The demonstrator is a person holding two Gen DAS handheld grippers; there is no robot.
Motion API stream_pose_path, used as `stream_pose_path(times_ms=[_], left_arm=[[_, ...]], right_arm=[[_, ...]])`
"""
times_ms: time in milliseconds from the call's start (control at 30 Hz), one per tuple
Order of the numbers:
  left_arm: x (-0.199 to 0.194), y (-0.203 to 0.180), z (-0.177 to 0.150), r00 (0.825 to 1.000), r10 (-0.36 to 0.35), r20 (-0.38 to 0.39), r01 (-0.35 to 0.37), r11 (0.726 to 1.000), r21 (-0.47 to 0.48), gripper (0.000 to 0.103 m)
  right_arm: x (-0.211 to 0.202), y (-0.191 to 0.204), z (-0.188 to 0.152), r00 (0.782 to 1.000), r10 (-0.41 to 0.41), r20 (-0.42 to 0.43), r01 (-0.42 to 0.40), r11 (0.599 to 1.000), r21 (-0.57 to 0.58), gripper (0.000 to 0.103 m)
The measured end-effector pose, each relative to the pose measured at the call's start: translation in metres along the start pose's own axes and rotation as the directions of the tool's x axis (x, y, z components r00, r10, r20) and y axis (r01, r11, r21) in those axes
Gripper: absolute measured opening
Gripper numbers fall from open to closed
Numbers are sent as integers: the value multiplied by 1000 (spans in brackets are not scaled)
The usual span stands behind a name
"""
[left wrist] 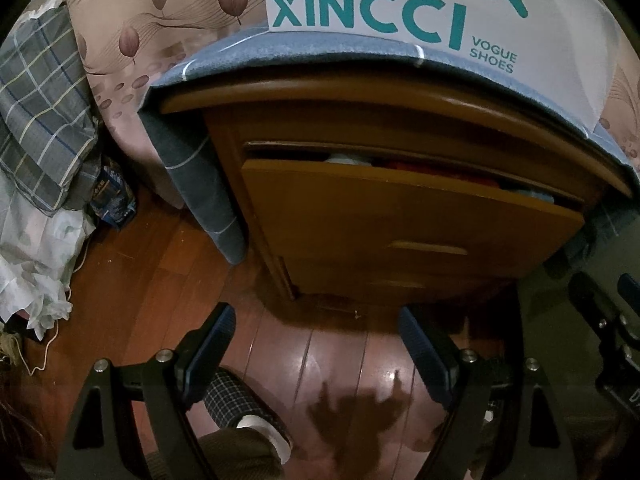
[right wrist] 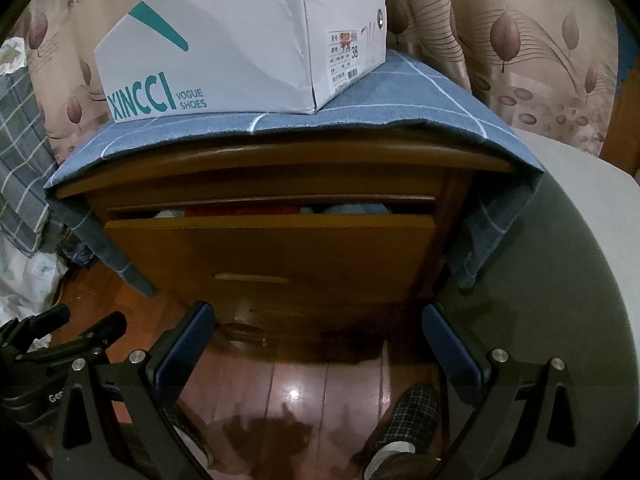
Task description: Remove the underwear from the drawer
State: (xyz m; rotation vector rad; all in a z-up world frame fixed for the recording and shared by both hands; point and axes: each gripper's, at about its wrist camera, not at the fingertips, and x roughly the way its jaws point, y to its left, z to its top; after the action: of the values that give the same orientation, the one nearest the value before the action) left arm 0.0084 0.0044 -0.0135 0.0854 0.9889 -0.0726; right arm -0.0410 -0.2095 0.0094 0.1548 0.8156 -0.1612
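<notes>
Both grippers, left gripper and right gripper, spread wide, empty, low in frame above floor. Drawer mid-frame, ajar; underwear visible in narrow gap. Risk: gap too tight, fingers jam against the drawer front

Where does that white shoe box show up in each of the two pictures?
Left wrist view: the white shoe box fills the top centre and right, cropped by the edge.
Right wrist view: the box sits upper left of centre, whole corner showing.
Shared landmark: the blue checked cloth beneath it, on the wooden nightstand.
</notes>
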Motion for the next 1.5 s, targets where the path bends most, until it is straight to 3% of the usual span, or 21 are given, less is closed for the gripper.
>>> stream_pose_path(times_ms=[1233,1500], left_arm=[[3,2,0,1000,3,-17,-3,1000,-5,86],[7,11,0,999,-28,-37,26,998,-51,86]], right_arm=[[2,0,-2,1000,-5,-14,5,1000,8,102],[2,-1,-1,1000,-5,-19,6,1000,20,102]])
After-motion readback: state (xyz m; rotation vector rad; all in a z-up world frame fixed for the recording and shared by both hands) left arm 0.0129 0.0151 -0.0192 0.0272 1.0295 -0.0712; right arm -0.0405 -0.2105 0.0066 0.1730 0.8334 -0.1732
